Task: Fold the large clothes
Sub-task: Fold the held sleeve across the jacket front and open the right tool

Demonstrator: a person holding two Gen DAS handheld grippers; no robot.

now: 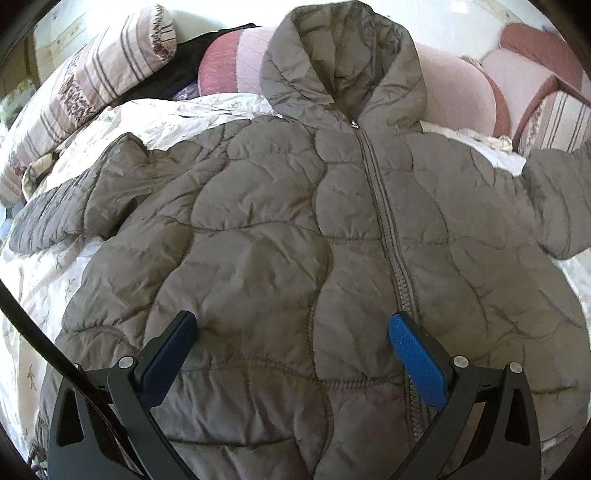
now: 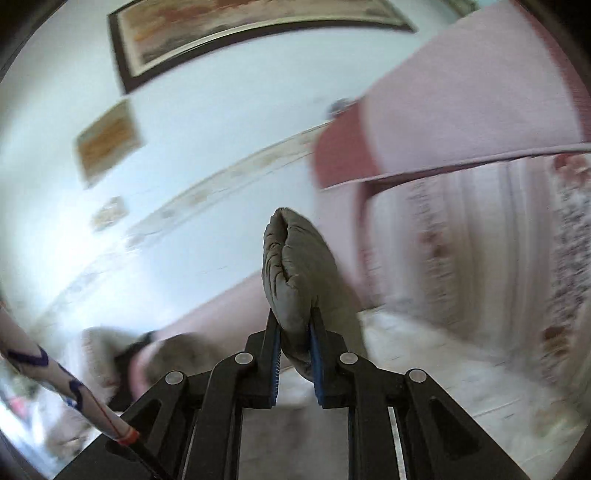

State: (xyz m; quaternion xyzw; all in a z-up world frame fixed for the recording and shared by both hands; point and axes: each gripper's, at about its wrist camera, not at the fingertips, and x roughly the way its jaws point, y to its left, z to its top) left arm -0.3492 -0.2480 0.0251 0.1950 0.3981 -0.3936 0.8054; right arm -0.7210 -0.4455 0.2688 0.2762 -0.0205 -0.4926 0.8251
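Bedding in white floral print (image 1: 173,122) covers the bed where we see the grey quilted jacket (image 1: 295,229) spread flat, zipped, hood toward pink cushions (image 1: 454,92). Framed pictures (image 2: 236,33) hang on the pale wall. Our left hand-held gripper (image 1: 293,328) hovers wide above the hem; our right hand-held gripper (image 2: 295,332) pinches a sleeve cuff (image 2: 295,266).

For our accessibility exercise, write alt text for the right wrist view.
The right tongs are shut on a puffy fold of grey jacket, lifted up. Behind, blurred, are a white wall with framed pictures and pink cushions.
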